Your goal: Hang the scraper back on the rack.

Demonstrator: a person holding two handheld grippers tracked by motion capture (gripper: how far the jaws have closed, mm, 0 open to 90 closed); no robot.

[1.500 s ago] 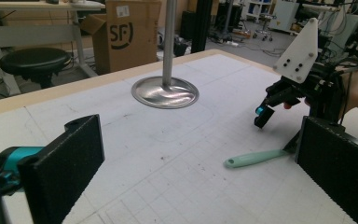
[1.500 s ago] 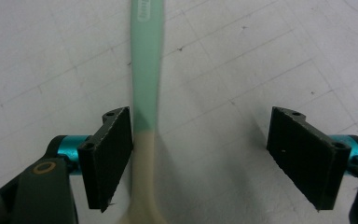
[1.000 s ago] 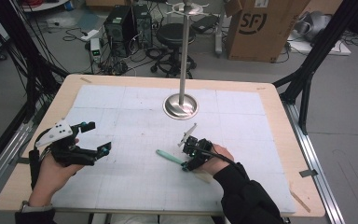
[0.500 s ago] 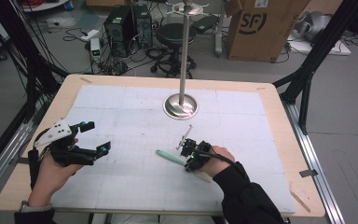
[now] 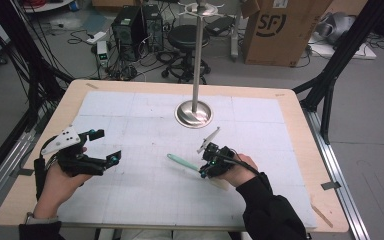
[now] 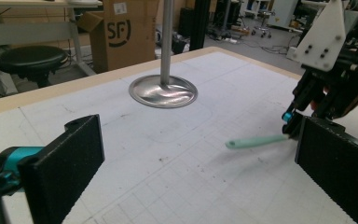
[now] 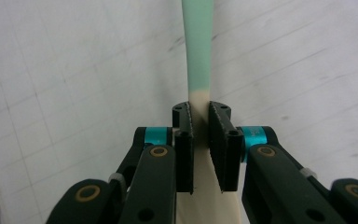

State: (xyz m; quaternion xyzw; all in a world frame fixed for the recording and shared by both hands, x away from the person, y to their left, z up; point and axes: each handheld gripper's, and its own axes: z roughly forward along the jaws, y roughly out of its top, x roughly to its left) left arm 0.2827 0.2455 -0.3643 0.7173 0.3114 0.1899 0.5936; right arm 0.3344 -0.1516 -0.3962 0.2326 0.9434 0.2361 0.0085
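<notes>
The right hand-held gripper (image 7: 200, 140) was clamped on the slim mint-green and cream plastic spatula (image 7: 198, 56), seemingly light and stiff; the left hand-held gripper (image 5: 102, 147) stood apart.

On the table (image 5: 290, 107), the stand (image 5: 194, 114) sits at twelve o'clock from centre. The spatula (image 5: 182, 163) lies at five o'clock of it, the right gripper (image 5: 209, 162) on its end. The left gripper (image 5: 105, 147) hovers at nine o'clock, well apart.

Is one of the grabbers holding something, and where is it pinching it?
The right gripper holds a two-colour spatula, its jaws pinching the cream handle just below the mint-green part. The left gripper is open and holds nothing.
</notes>
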